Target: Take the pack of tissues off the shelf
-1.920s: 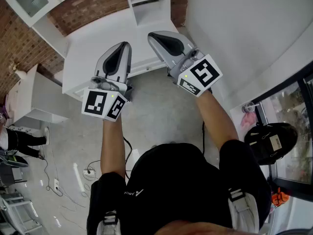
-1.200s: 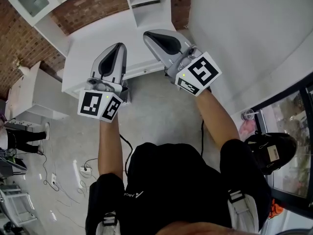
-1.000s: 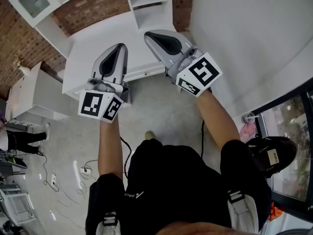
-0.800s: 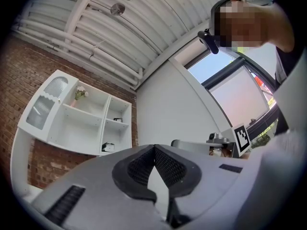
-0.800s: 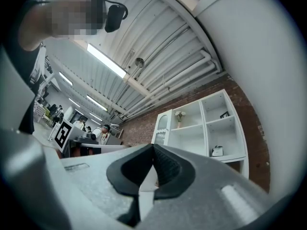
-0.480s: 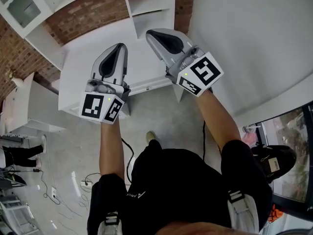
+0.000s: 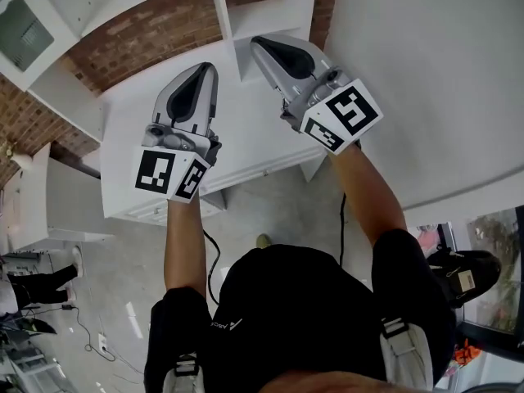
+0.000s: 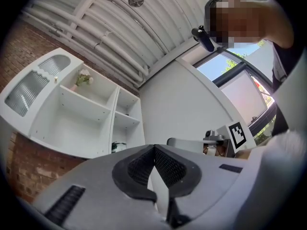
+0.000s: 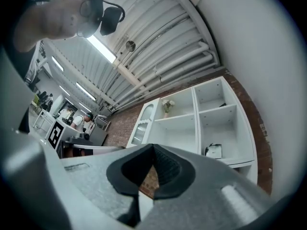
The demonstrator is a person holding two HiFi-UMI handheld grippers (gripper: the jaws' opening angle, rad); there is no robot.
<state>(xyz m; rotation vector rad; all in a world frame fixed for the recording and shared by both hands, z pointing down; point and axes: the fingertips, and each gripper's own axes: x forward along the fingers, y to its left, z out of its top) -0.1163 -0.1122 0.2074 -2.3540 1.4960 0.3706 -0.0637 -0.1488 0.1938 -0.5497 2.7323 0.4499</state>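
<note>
The pack of tissues lies in the lower right compartment of a white shelf unit; in the left gripper view the pack shows small in the same compartment. Both grippers are held up in front of the shelf, well short of it. My left gripper is shut with nothing between its pads. My right gripper is shut and empty too. In the head view the left gripper and the right gripper hang side by side over a white table.
A vase of flowers stands in an upper compartment. A glass-fronted cabinet door flanks the shelf on a brick wall. A white wall runs along the right. People stand far off.
The person has stepped closer to the white table and shelf, and both grippers have moved forward over the table. Both stayed shut.
</note>
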